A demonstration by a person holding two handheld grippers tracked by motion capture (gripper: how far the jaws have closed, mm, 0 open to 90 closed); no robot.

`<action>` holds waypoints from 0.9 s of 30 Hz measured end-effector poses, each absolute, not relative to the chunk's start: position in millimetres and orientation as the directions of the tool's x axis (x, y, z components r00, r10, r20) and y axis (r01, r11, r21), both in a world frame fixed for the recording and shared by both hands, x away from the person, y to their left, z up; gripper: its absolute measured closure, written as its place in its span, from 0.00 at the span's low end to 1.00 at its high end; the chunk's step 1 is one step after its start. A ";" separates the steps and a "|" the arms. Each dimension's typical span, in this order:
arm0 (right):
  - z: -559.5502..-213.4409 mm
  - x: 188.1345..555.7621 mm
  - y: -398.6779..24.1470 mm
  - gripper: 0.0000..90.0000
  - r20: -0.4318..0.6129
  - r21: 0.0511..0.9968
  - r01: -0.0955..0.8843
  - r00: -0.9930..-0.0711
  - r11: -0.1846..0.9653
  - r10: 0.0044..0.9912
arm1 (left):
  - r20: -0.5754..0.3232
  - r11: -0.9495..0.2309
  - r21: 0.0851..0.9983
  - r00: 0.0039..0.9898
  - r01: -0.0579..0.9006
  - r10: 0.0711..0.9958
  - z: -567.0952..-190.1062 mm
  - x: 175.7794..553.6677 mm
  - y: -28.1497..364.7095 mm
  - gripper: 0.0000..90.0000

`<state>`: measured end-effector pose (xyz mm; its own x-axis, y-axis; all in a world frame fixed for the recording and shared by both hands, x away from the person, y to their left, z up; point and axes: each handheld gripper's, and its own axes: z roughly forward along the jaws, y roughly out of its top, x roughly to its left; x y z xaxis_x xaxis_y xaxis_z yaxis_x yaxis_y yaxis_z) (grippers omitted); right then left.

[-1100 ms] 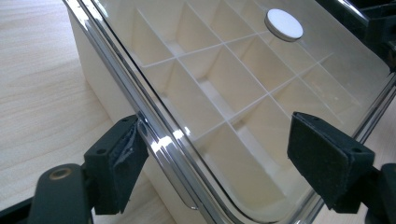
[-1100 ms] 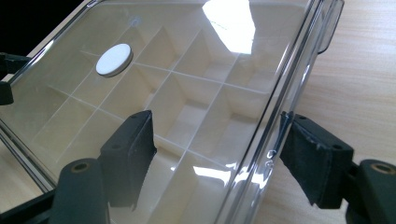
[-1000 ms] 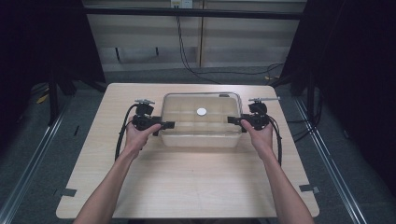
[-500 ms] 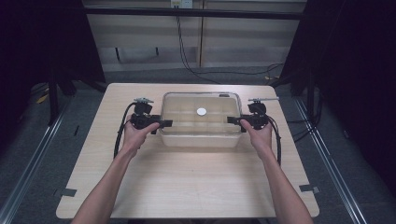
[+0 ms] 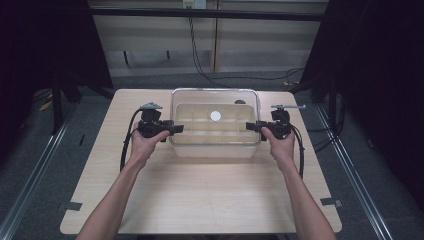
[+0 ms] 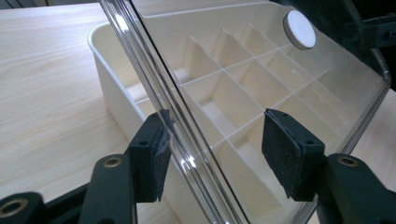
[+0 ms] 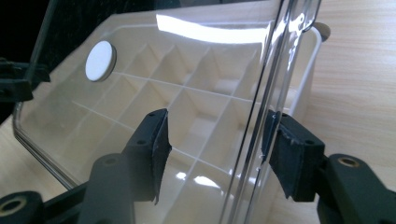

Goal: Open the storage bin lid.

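Observation:
A cream box (image 5: 215, 148) with several inner compartments stands mid-table under a clear lid (image 5: 200, 100) that bears a white round disc (image 5: 215, 116). My left gripper (image 5: 177, 128) reaches in level at the lid's left edge and my right gripper (image 5: 248, 125) at its right edge. In the left gripper view the lid's rim (image 6: 154, 88) runs between the jaws of the left gripper (image 6: 215, 119); one pad (image 6: 156, 154) is at the rim, the other stands off. In the right gripper view the lid's rim (image 7: 275, 60) likewise passes between the right gripper's (image 7: 215, 120) pads. Both pairs of jaws have just been closing, gaps remaining.
The light wooden table (image 5: 200, 200) extends wide in front of the box. Black cables (image 5: 127, 145) trail from both grippers over the table. Dark frame posts and floor rails flank the table; a wall with cables lies behind.
Both grippers' jaws have narrowed around the lid's side edges. The hands and the box stay where they were.

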<state>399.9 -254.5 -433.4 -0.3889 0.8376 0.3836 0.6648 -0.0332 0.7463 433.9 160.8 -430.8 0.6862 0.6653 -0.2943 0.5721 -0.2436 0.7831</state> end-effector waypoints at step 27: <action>-414.7 379.5 -264.4 0.72 0.422 0.774 0.627 -0.407 -0.088 0.810 | -0.290 -0.193 0.822 0.687 0.535 0.667 -413.9 422.1 165.2 0.61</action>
